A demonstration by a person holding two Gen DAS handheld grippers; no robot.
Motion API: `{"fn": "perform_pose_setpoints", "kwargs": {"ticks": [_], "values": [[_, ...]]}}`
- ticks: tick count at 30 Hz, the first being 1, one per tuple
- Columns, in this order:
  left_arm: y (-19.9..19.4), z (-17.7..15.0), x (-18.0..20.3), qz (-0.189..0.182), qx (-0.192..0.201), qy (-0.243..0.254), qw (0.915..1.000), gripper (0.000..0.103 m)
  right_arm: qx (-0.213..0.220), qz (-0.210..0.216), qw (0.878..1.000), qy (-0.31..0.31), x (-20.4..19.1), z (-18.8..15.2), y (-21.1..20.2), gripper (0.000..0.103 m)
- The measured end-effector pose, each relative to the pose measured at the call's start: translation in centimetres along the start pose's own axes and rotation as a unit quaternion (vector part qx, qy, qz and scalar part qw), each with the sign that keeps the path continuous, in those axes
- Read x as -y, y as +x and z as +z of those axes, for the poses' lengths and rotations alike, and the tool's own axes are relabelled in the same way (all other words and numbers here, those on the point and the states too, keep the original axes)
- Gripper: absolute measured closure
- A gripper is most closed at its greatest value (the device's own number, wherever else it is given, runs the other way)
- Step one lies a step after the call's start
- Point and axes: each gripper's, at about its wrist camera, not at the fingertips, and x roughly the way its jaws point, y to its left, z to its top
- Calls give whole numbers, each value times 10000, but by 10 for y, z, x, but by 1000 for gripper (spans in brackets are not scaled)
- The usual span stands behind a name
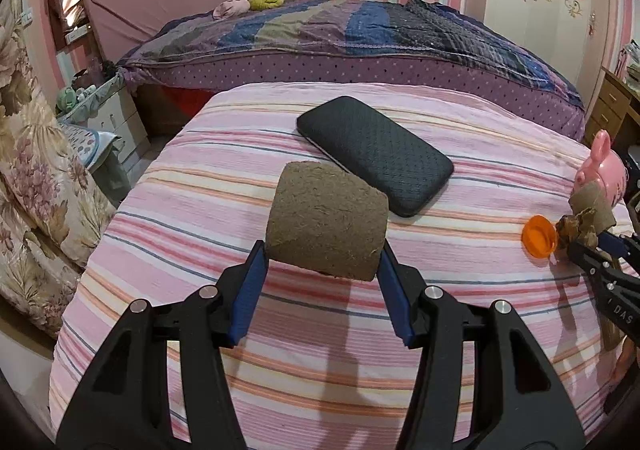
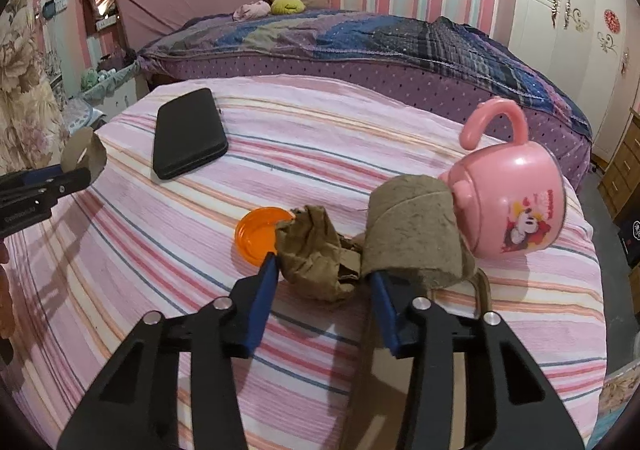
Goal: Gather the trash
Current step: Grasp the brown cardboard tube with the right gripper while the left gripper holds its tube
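Two brown cardboard tubes are in play here. The left tongs [image 1: 323,262] are clamped on one short brown cardboard roll [image 1: 326,220], held up clear of the pink striped cloth on the table [image 1: 280,350]. The right tongs [image 2: 322,270] sit around a crumpled brown paper wad [image 2: 316,256], with a second brown cardboard tube [image 2: 412,234] right against their right side – jaws partly closed, though I can't tell if the pads actually bite the wad yet.

Risks as I see it: the wad is loose and lumpy, so it could squirt out of a shallow pinch, and the tube next to it may get nudged into the pink plastic cartoon mug [image 2: 516,202] lying on its side. The round orange plastic lid [image 2: 262,236] touches the wad's far edge and could get dragged along.

Containers – the mug's opening faces away, so I can't see any contents. The lid looks empty. The black textured phone case [image 1: 374,154] isn't trash – leave it.
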Motion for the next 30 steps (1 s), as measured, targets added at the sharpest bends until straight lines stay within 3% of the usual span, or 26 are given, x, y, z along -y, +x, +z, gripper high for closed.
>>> {"fn": "perform_pose_setpoints", "kwargs": {"ticks": [13,16,25,29,30], "values": [[-41,-14,37,-264,245,183,9992,50,35,172,9998,53,26,-18,-49,59],[-52,-20,46,-174,340,363,9986,50,-40,218,9997,42,34,-25,-60,59],[-79,-29,53,-368,458,340,9977,50,-214,290,9993,-113,55,-55,-95,58],[-87,-33,57,-357,526,345,9974,50,-193,258,9993,-182,61,-68,-105,55],[-88,-34,58,-351,540,339,9973,50,-184,230,9994,-186,62,-72,-107,50]]}}
